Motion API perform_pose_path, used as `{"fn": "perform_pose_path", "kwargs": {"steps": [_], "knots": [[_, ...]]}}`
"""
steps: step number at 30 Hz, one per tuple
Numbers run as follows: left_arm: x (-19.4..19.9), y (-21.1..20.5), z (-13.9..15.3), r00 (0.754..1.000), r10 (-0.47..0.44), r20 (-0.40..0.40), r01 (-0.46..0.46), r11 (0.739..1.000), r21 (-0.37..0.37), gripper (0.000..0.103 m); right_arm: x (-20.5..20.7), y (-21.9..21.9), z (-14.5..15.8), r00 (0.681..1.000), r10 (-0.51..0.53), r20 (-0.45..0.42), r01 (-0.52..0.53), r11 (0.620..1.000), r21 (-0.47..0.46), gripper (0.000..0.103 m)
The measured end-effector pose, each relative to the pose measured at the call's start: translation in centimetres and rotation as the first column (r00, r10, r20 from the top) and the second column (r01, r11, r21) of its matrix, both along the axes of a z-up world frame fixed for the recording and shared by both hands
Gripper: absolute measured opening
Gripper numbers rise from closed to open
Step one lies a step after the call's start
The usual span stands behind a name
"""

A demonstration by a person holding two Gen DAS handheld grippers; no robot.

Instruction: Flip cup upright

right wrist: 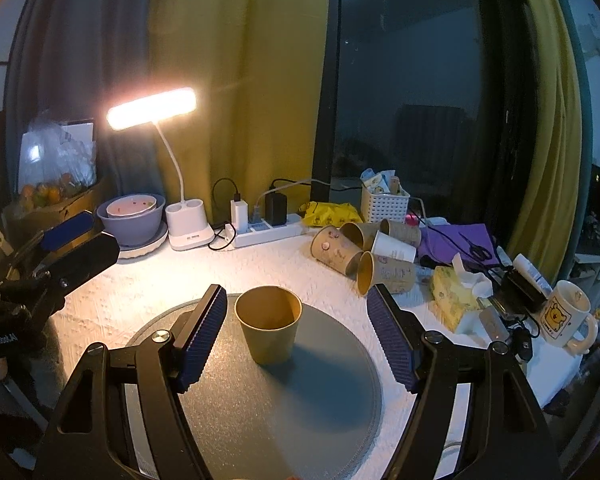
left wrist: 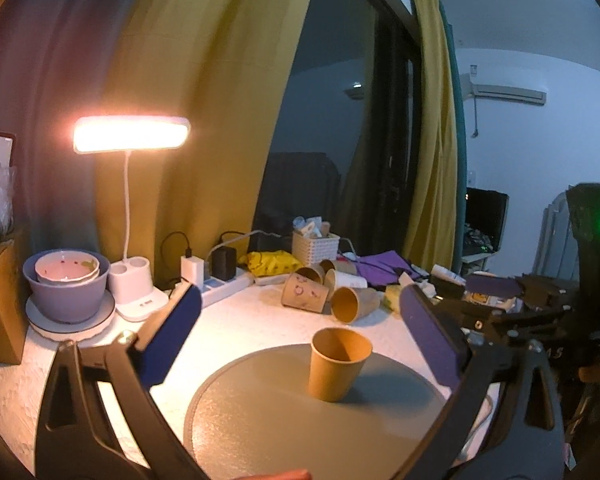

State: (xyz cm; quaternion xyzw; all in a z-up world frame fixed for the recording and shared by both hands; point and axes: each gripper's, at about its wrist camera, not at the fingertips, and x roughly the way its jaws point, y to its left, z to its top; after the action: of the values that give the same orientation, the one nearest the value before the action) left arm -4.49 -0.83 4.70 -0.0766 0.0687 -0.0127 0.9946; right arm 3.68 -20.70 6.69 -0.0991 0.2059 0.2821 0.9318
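Note:
A brown paper cup (left wrist: 337, 363) stands upright, mouth up, on a round grey mat (left wrist: 280, 420). It also shows in the right wrist view (right wrist: 269, 325), on the same mat (right wrist: 300, 408). My left gripper (left wrist: 300, 332) is open and empty, its blue pads wide apart, the cup standing beyond them. My right gripper (right wrist: 296, 336) is open and empty, with the cup between its pads but touching neither. The left gripper also shows at the left edge of the right wrist view (right wrist: 66, 240).
A pile of tipped paper cups (right wrist: 364, 248) lies behind the mat. A lit desk lamp (right wrist: 188, 224), stacked bowls (right wrist: 134, 216), a power strip (right wrist: 268, 230), a white basket (right wrist: 384, 200), tissues (right wrist: 456, 296) and a mug (right wrist: 564, 316) crowd the table's back and right.

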Motion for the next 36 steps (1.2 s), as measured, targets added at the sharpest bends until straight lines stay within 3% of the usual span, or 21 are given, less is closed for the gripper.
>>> {"fn": "perform_pose_path", "kwargs": {"steps": [36], "knots": [[0.25,-0.33,-0.47,1.0,-0.009,-0.012,0.009,1.0,0.0,0.1,-0.13,0.16,-0.75,1.0,-0.009,-0.021,0.009,1.0,0.001,0.076]]}}
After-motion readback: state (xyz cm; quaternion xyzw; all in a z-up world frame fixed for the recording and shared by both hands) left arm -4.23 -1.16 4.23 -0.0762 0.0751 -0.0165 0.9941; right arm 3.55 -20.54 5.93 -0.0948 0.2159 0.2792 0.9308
